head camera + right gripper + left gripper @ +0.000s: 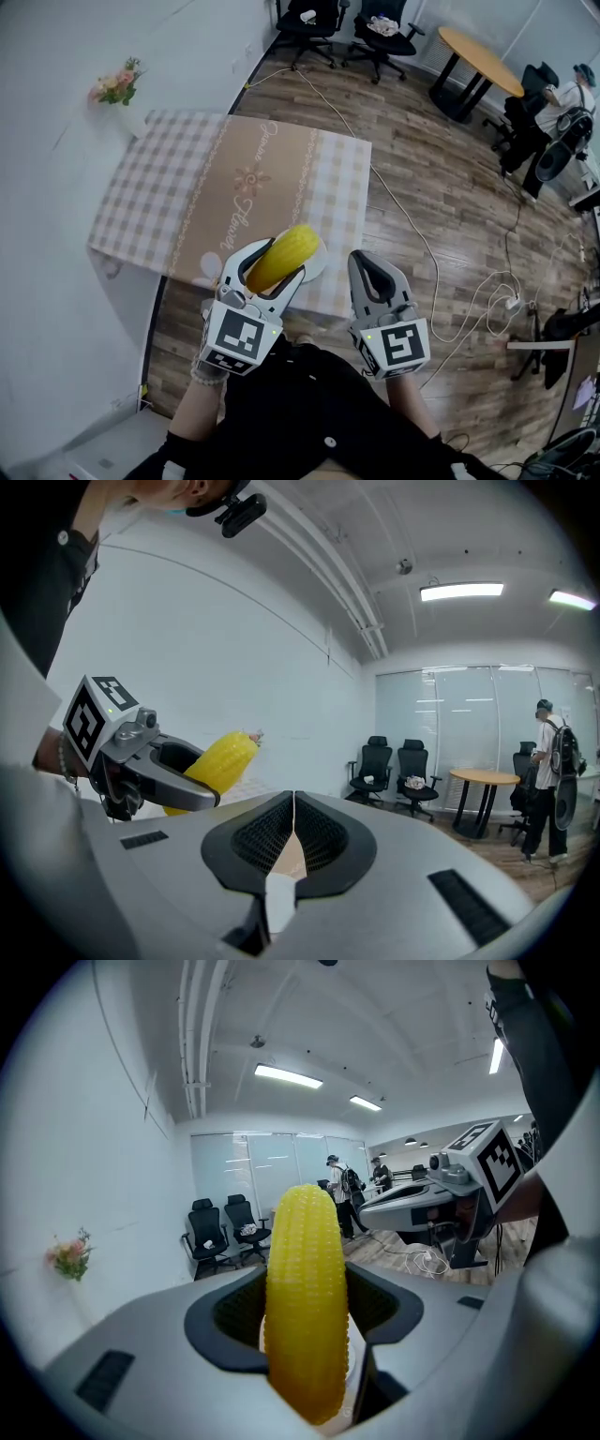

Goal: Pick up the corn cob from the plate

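One corn cob [305, 1307], centre frame, clamped mid-length in left claw [274, 260]: judged stiff, light, bumpy-surfaced, fairly grippy; middle hold suits. Right claw [293, 803] closed, empty.

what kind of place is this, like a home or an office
Probably an open office or lab: black swivel chairs and a round wooden table stand on wood flooring, with glass partition walls behind.

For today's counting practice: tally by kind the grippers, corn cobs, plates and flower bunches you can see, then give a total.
2 grippers: left gripper, right gripper
1 corn cob
1 plate
1 flower bunch
Total: 5
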